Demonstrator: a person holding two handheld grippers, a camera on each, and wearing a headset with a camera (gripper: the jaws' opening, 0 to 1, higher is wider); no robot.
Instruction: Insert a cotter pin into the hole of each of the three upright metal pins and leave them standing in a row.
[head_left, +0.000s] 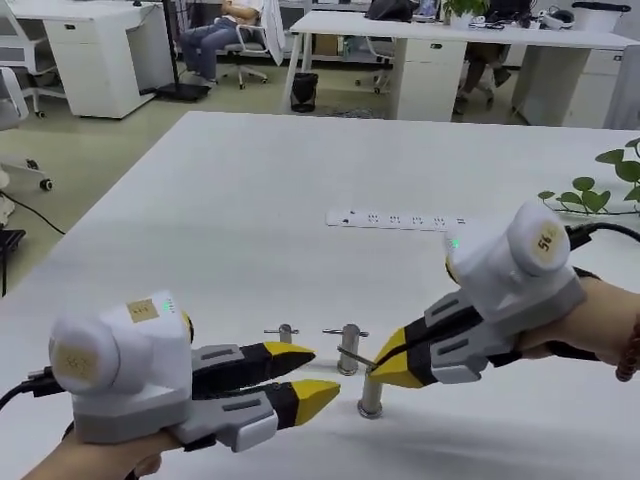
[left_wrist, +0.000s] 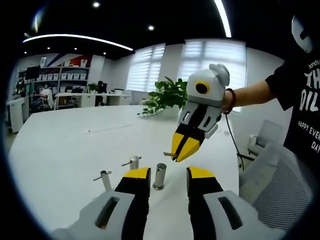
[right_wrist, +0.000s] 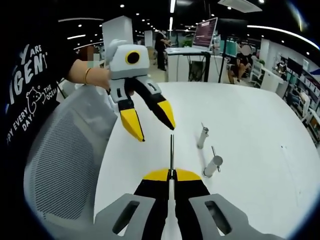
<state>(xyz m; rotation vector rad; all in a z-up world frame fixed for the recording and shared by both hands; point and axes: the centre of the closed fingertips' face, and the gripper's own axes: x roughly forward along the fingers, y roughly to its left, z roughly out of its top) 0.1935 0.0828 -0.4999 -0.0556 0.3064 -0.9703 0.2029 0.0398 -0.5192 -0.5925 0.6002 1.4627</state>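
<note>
Three upright metal pins stand in a row on the white table (head_left: 250, 220). The far pin (head_left: 287, 333) and the middle pin (head_left: 348, 352) each carry a cotter pin through the top. The near pin (head_left: 371, 395) shows a bare top, with nothing through it. My right gripper (head_left: 382, 365) is shut on a thin cotter pin (right_wrist: 171, 147), which hangs just above and beside the near pin (left_wrist: 160, 176). My left gripper (head_left: 322, 372) is open and holds nothing, its tips a little left of the near pin.
A white power strip (head_left: 397, 220) lies on the table beyond the pins. A green plant (head_left: 600, 190) leans in at the right edge. Desks and office chairs stand past the table's far edge. A mesh chair (right_wrist: 65, 150) sits beside the table.
</note>
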